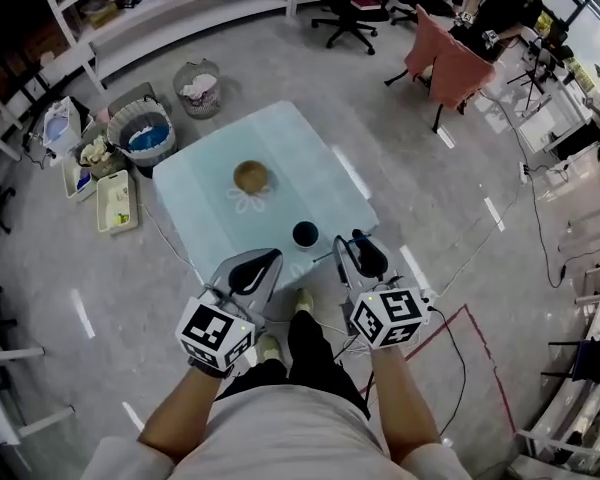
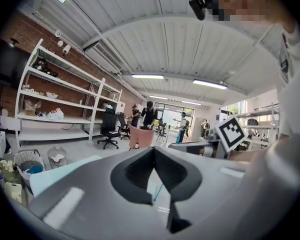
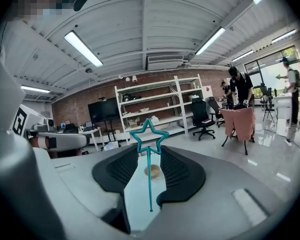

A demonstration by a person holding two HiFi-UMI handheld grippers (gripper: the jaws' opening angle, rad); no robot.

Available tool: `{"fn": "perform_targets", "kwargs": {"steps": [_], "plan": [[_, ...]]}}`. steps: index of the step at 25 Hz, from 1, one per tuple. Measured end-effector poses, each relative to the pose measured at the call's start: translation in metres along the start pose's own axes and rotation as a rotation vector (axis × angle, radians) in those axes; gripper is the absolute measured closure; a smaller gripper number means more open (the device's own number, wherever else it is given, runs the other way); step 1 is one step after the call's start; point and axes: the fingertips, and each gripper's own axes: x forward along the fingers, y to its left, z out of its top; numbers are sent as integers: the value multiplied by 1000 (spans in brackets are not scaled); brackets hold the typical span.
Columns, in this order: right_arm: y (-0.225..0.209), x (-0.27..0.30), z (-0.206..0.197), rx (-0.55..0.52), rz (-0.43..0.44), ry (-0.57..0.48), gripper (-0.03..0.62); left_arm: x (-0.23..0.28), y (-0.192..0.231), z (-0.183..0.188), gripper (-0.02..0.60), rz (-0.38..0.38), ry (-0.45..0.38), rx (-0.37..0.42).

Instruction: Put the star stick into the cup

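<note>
The cup (image 1: 251, 176) stands midway on the table (image 1: 195, 203), a smaller round thing (image 1: 305, 233) nearer its front edge

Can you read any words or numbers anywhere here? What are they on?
None: no words, numbers or brands can be read.
The marker cube on the left gripper and the one on the right gripper show only black-and-white squares, no letters.
Anything on the far shelves is too small to read.

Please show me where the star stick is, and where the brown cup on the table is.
star stick (image 3: 149, 181): right gripper view, on the thin shaft below the star.
brown cup (image 1: 251, 176): head view, on its open top.
</note>
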Motion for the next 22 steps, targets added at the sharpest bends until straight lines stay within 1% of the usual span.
{"fn": "perform_targets", "kwargs": {"steps": [6,12,17,22], "plan": [[-18,59,-30,-16,66,74,442,34,27,-6,575,31,22,-5],[-34,106,-72,-55,142,158,442,66,47,-23,575,68,61,-25],[-40,135,-120,-105,192,268,441,87,67,-42,575,113,95,-55],[-42,150,-157,-119,217,353,441,96,81,-65,575,145,129,-100]]}}
